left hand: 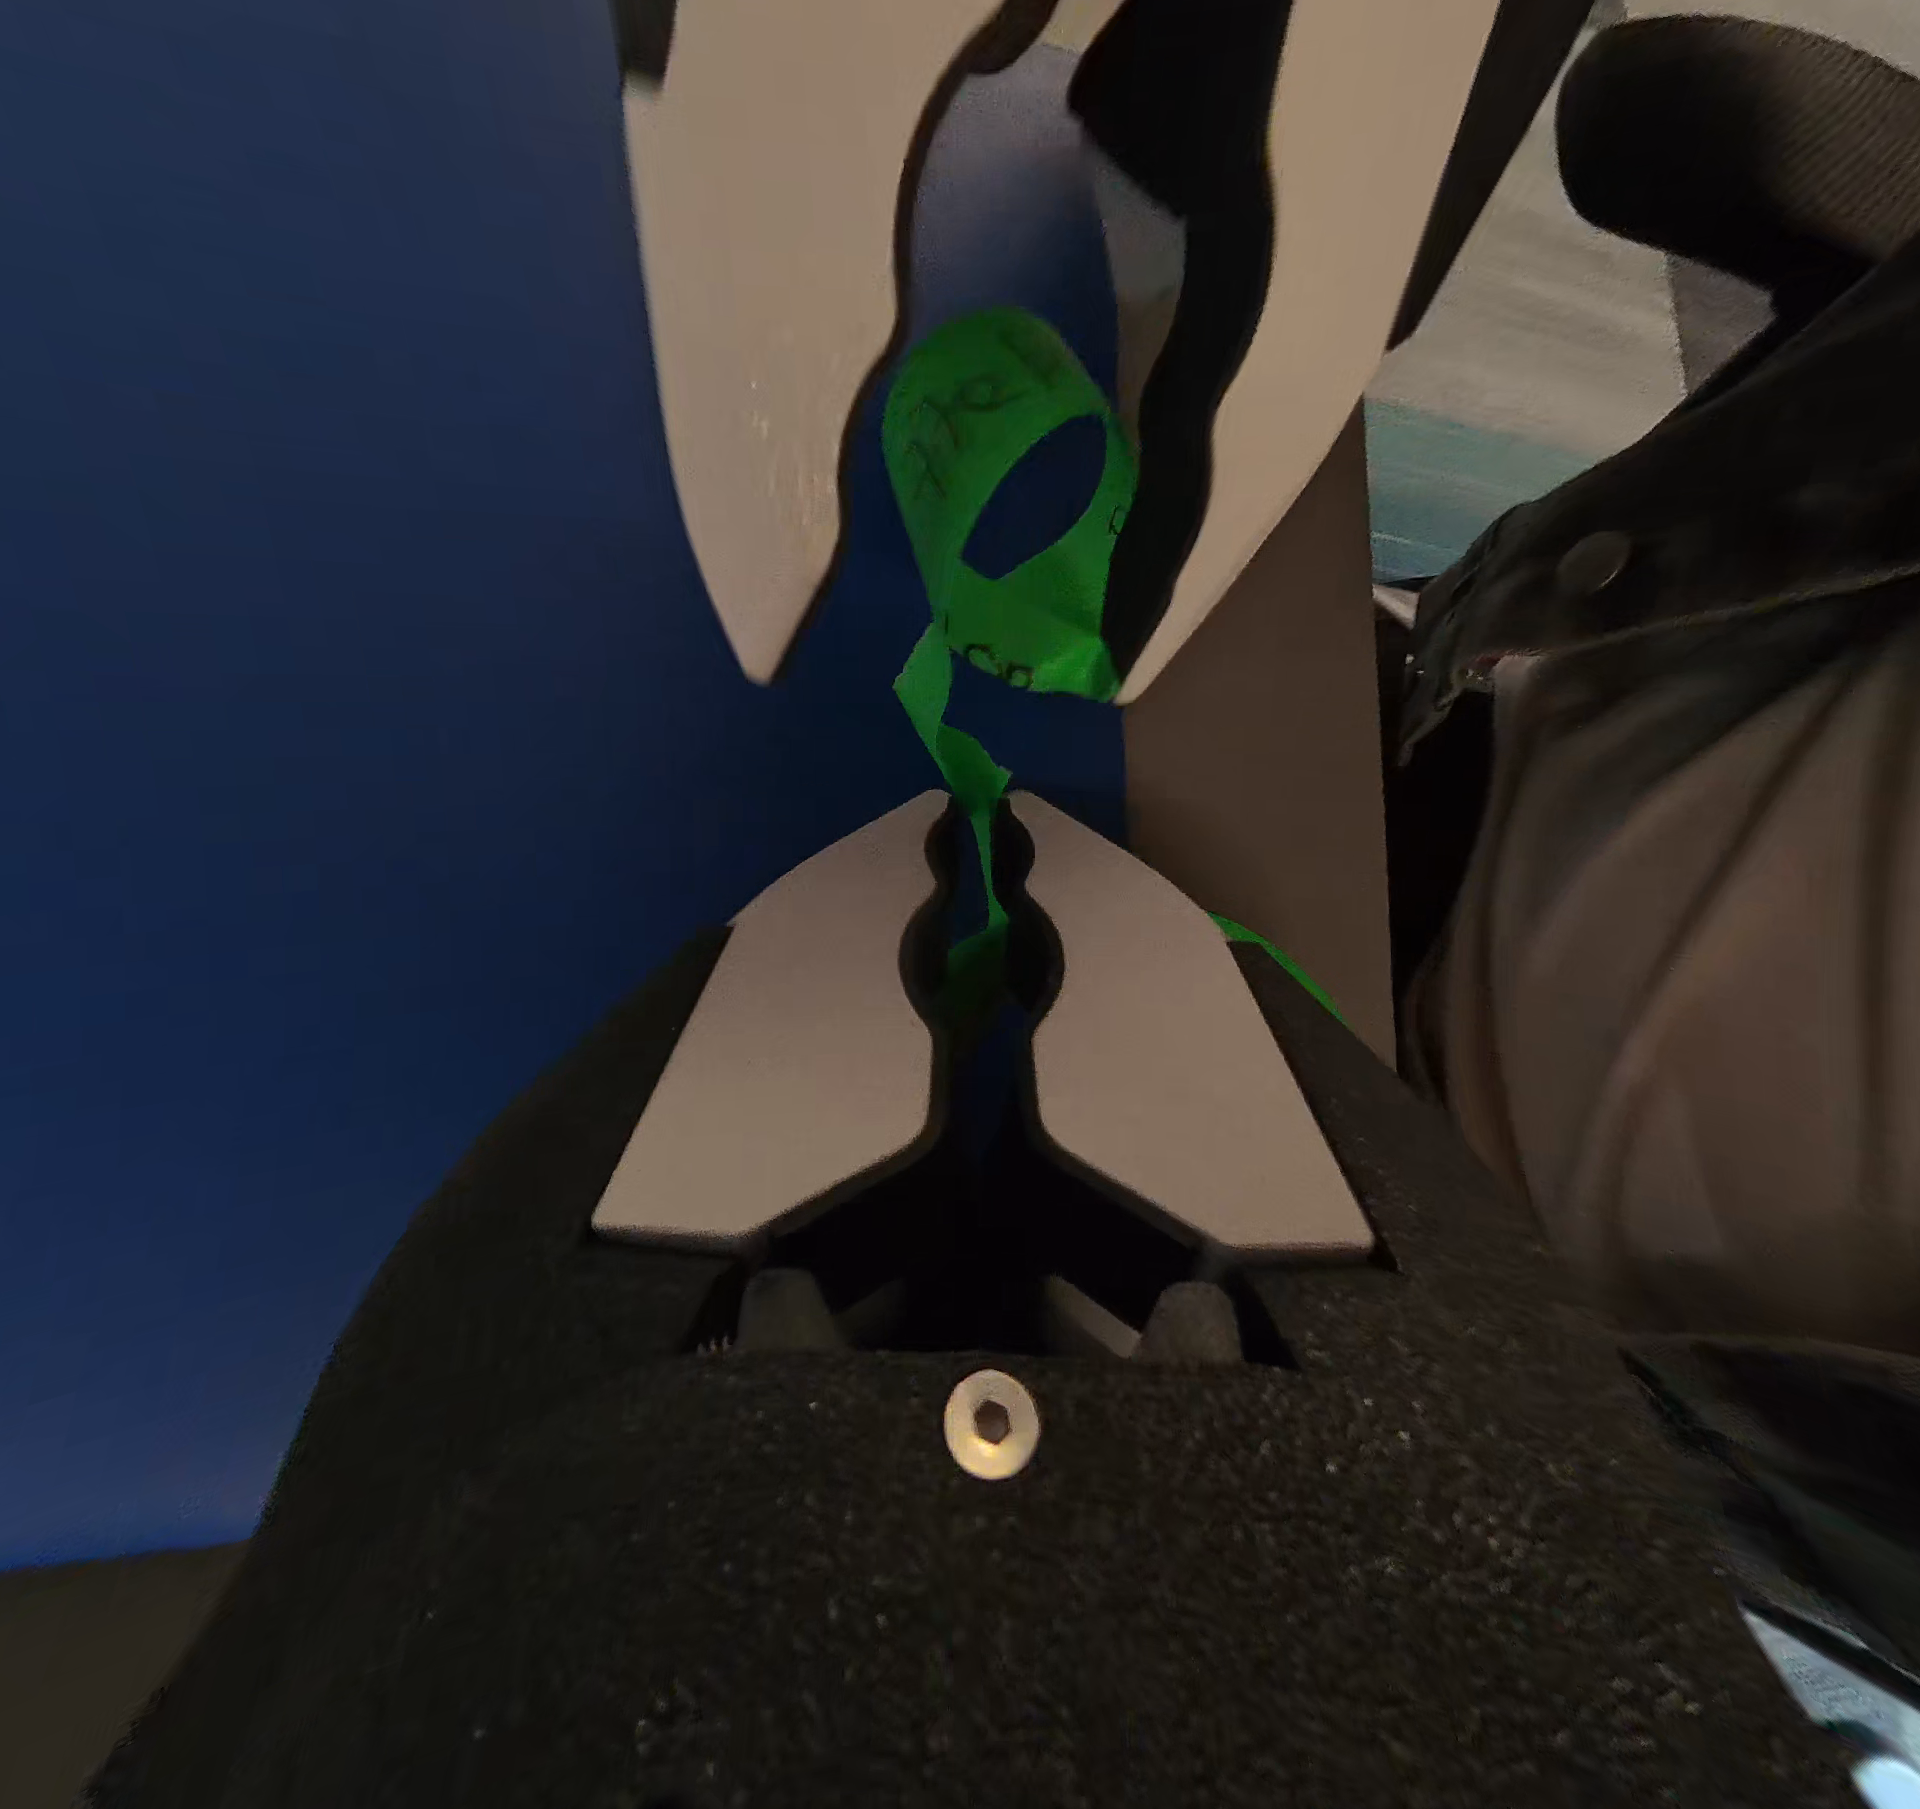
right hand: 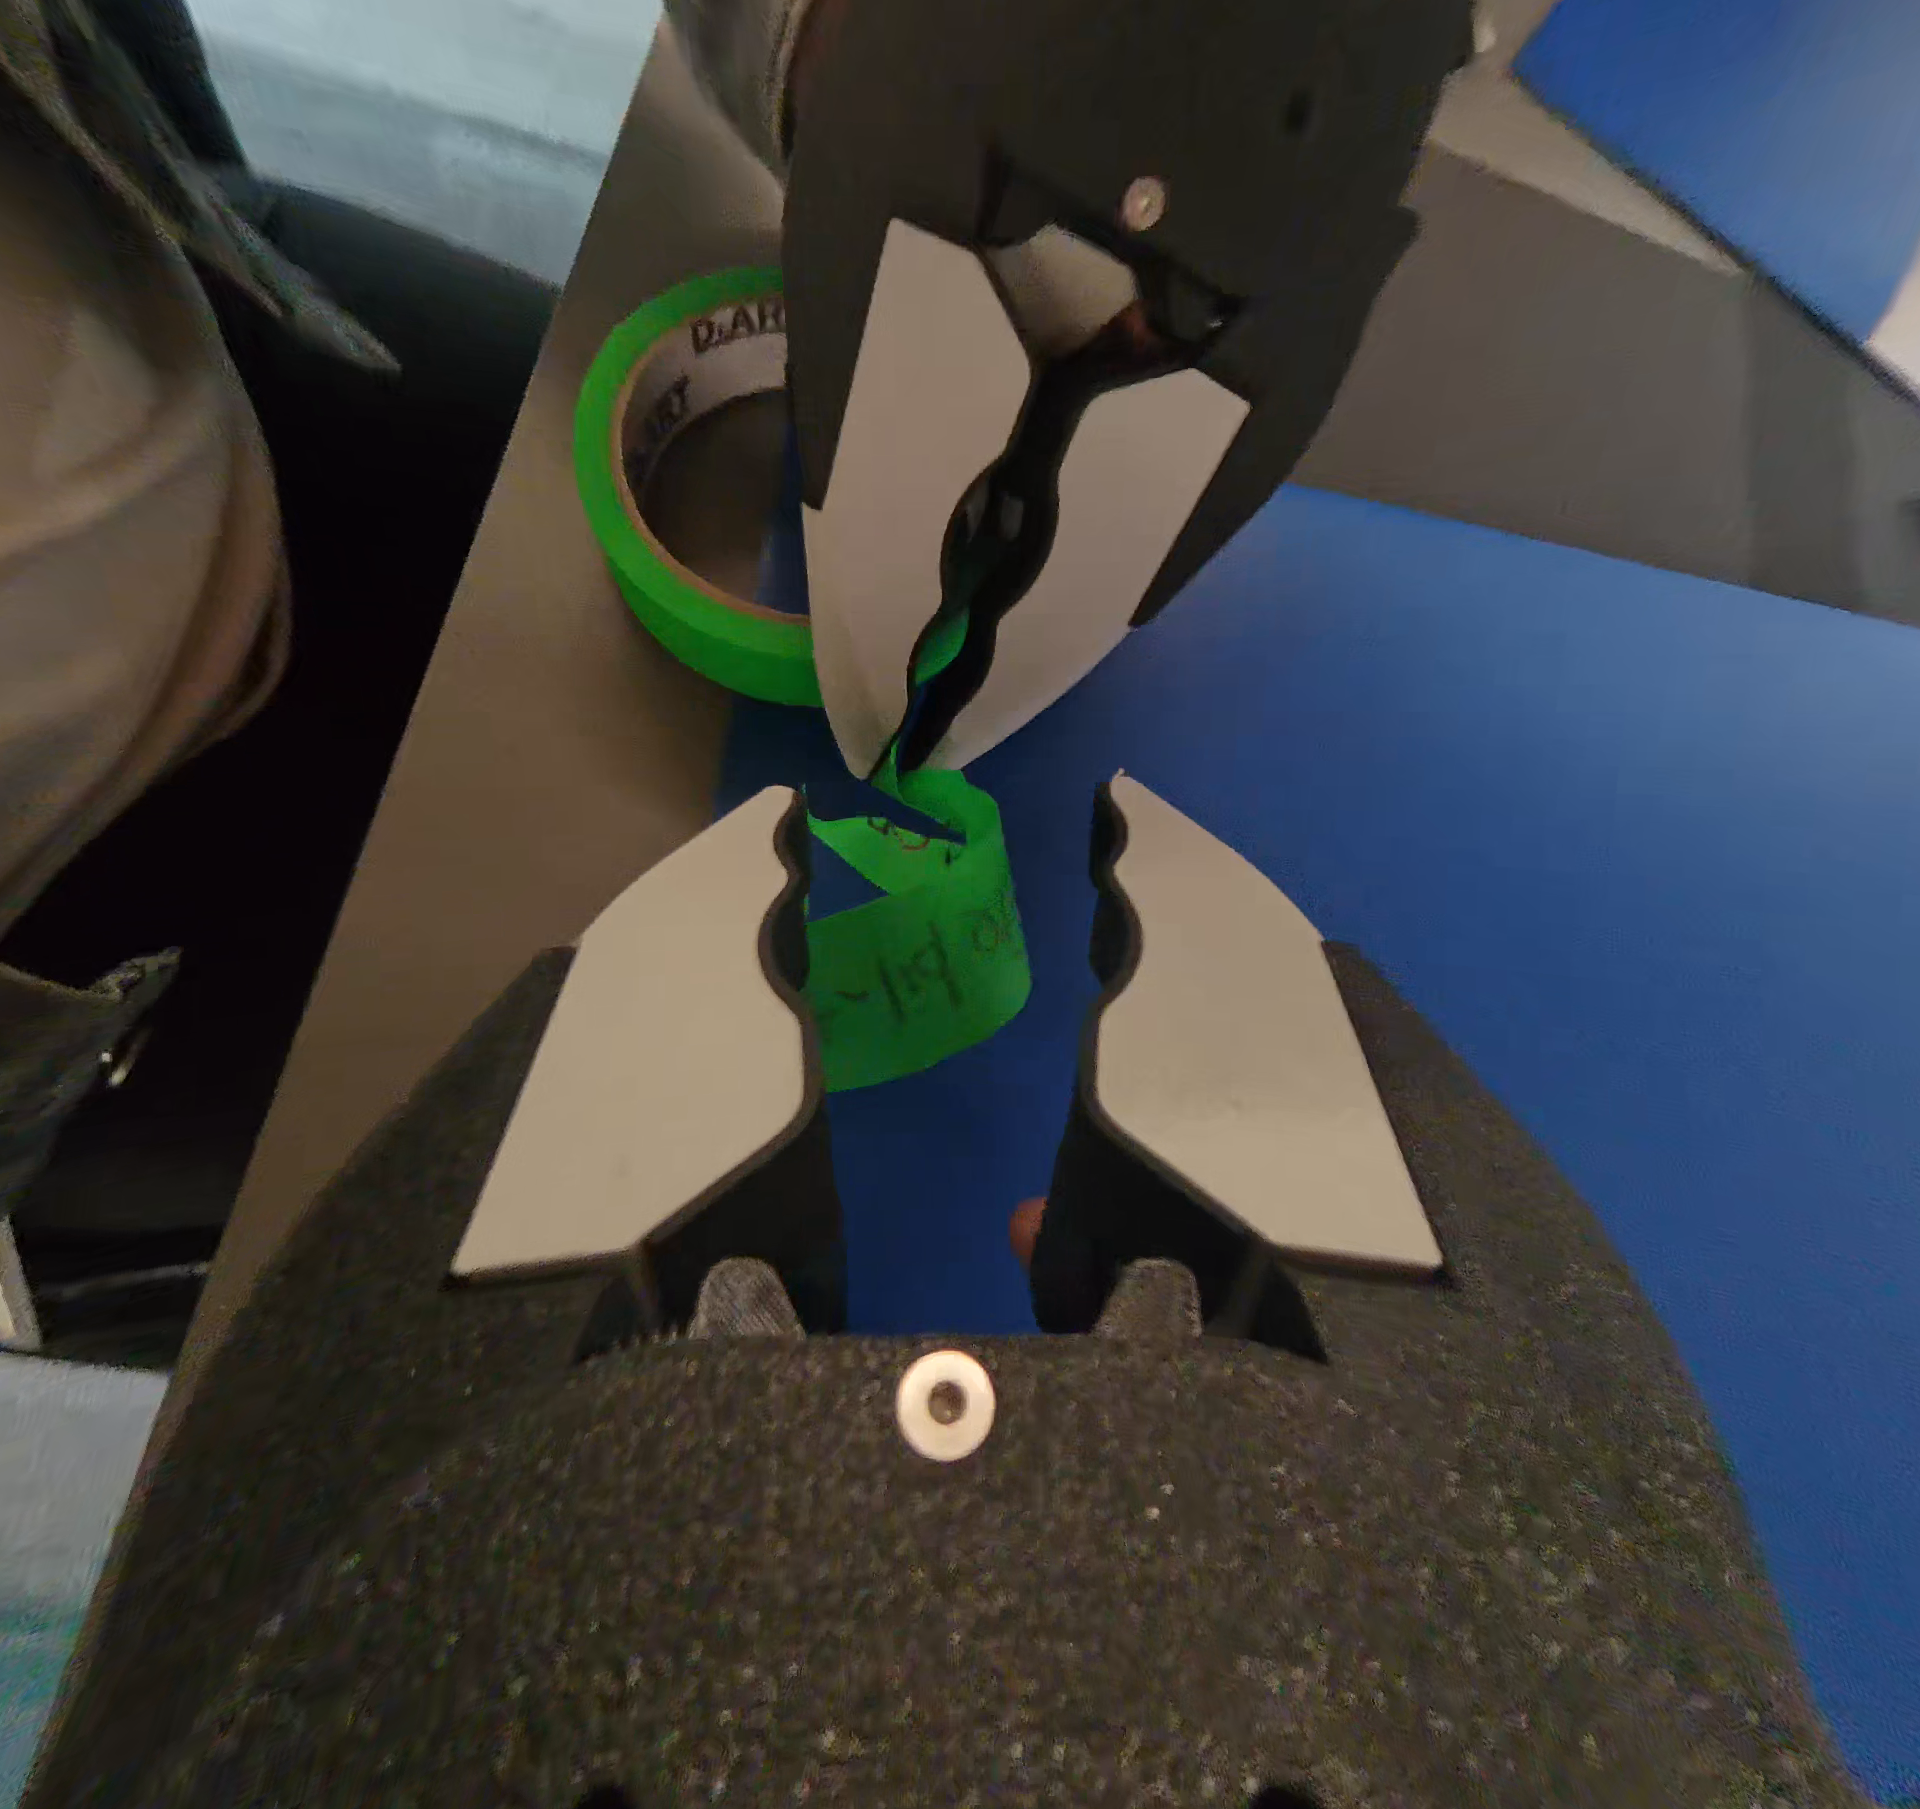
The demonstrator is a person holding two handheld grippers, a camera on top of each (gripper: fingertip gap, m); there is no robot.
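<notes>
A strip of green tape [left hand: 935,440] with black pen marks curls into a loop between the two grippers. My left gripper [left hand: 977,809] is shut on the strip's thin twisted end; in the right wrist view it [right hand: 894,757] comes in from above. My right gripper [right hand: 951,793] is open, its fingers on either side of the tape loop [right hand: 914,1011], which rests against one finger's inner face. In the left wrist view the right gripper [left hand: 940,684] hangs from above. A roll of green tape [right hand: 707,642] lies on the grey surface behind the left gripper.
A grey tabletop [right hand: 499,824] borders a blue surface [right hand: 1507,876] under the grippers. A person's grey clothing [left hand: 1683,980] and a black padded object [left hand: 1725,138] are close on the right of the left wrist view. Both grippers' tips are close together, under 4 cm apart.
</notes>
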